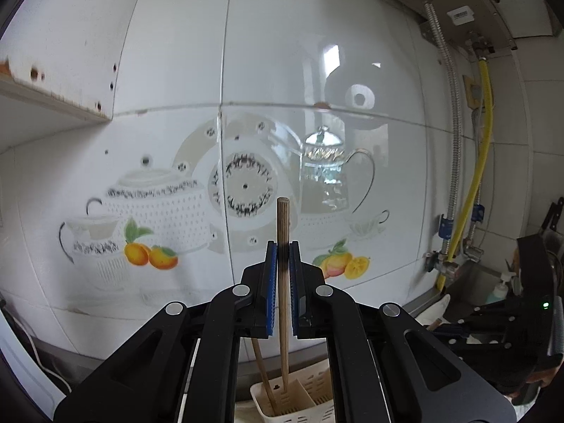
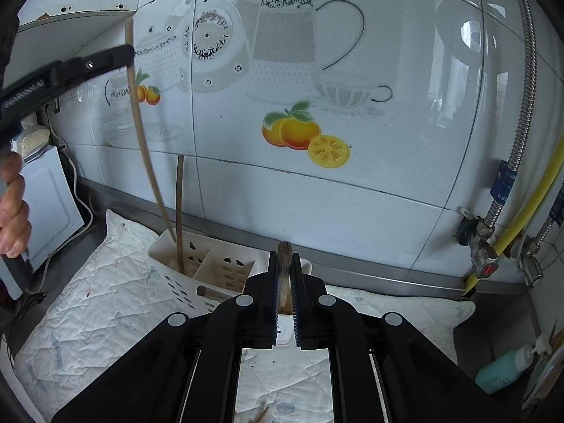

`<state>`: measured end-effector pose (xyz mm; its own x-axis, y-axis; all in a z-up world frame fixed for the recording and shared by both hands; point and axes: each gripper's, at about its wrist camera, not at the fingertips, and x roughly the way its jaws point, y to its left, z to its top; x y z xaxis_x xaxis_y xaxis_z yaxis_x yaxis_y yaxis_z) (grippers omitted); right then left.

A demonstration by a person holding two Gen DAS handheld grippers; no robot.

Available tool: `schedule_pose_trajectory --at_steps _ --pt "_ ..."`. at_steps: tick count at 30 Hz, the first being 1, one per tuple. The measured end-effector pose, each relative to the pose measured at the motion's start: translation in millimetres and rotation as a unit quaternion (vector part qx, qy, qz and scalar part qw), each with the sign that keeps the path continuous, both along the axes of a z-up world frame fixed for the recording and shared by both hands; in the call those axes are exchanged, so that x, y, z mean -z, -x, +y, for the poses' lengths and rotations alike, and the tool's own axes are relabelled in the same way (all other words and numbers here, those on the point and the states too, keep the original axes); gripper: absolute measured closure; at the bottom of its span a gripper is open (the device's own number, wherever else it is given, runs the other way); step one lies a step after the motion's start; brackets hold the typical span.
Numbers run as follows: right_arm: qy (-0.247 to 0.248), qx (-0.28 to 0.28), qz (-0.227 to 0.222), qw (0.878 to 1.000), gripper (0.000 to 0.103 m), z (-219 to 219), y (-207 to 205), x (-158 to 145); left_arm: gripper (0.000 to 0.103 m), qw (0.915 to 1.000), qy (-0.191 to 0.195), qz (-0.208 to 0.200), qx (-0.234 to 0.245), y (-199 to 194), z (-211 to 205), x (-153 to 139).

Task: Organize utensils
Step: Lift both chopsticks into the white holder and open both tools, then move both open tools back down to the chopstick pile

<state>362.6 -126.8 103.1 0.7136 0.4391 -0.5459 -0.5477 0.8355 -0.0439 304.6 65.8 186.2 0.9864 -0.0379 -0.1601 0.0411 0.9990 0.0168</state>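
Loading chopsticks into the utensil caddy (image 2: 197, 268), one per hand. Caddy: white, slotted, divided into compartments, sitting on a quilted cloth (image 2: 105, 303) on the tabletop, close to the tiled wall (image 2: 352, 194).

Left gripper (image 1: 283, 257): jaws nearly closed, clamping a pale wooden chopstick (image 1: 283, 232) upright. Top end standing above the pads; lower end reaching down into the leftmost compartment, as seen from the right wrist view. Bottom contact not visible, so cannot tell whether fully seated. A second stick (image 2: 180, 211) already standing in the same compartment, leaning slightly.

Right gripper (image 2: 284, 264): jaws nearly closed too, pinching a darker, worn stick-like utensil (image 2: 284, 257), likely another chopstick. Only its top end showing above the pads; remainder hidden behind the jaws. Hovering just in front of the caddy's right-hand part, pointing downward.

Another stick (image 2: 211, 292) lying flat beside the caddy's front wall, not yet collected.

Step in hand, as judged: dropping the left chopstick into its compartment while staging the right one for insertion.

Next move, as judged: easing the left jaws apart only once the tip is well inside the compartment, then withdrawing straight up to avoid dragging the neighbouring stick out. For the right: aligning the lower tip over an open cell, not over a divider, before lowering. Risk: tipping the light caddy by pushing sideways.
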Motion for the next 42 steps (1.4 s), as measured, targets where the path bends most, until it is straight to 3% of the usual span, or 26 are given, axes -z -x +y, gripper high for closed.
schedule_pose_trajectory --at_steps 9,12,13,14,15,17,19,22,28,38,42 --pt "0.002 0.001 0.003 1.0 0.096 0.8 2.8 3.0 0.095 0.9976 0.015 0.067 -0.002 -19.5 9.2 41.5" --pt "0.001 0.001 0.002 1.0 0.088 1.2 5.5 1.2 0.093 0.9969 0.021 0.076 0.002 -19.9 10.0 44.3" --pt "0.001 0.0 0.003 1.0 0.082 1.2 6.1 0.2 0.089 0.9968 0.019 0.078 0.002 -18.7 9.5 44.5" --pt "0.002 0.001 0.0 1.0 0.077 0.8 8.6 -0.9 0.079 0.9968 0.018 0.078 0.001 -17.1 8.4 44.2" --pt "0.004 0.002 -0.003 1.0 0.077 0.5 10.3 -2.2 0.073 0.9971 0.016 0.074 0.001 -13.7 7.9 43.7" --pt "0.004 0.002 -0.006 1.0 0.076 -1.4 16.2 -5.8 0.069 0.9972 0.016 0.073 0.001 -7.2 6.6 41.3" --pt "-0.001 0.004 -0.011 1.0 0.075 -6.2 23.5 -11.0 0.069 0.9974 0.018 0.07 0.003 4.5 7.9 38.3" --pt "-0.01 0.008 -0.02 1.0 0.066 -15.9 39.2 -19.2 0.069 0.9975 0.021 0.067 0.005 25.0 8.5 36.0" --pt "-0.022 0.017 -0.041 0.999 0.064 -42.4 94.2 -24.0 0.066 0.9963 0.031 0.08 0.008 79.5 10.3 50.4" --pt "-0.05 0.025 -0.001 0.998 0.064 -74.4 190.1 38.3 0.065 0.9876 0.032 0.139 0.064 164.6 -12.7 121.7" --pt "-0.045 0.037 0.009 0.998 0.064 -78.8 224.9 70.2 0.066 0.9786 0.029 0.175 0.104 187.1 -27.1 157.6"
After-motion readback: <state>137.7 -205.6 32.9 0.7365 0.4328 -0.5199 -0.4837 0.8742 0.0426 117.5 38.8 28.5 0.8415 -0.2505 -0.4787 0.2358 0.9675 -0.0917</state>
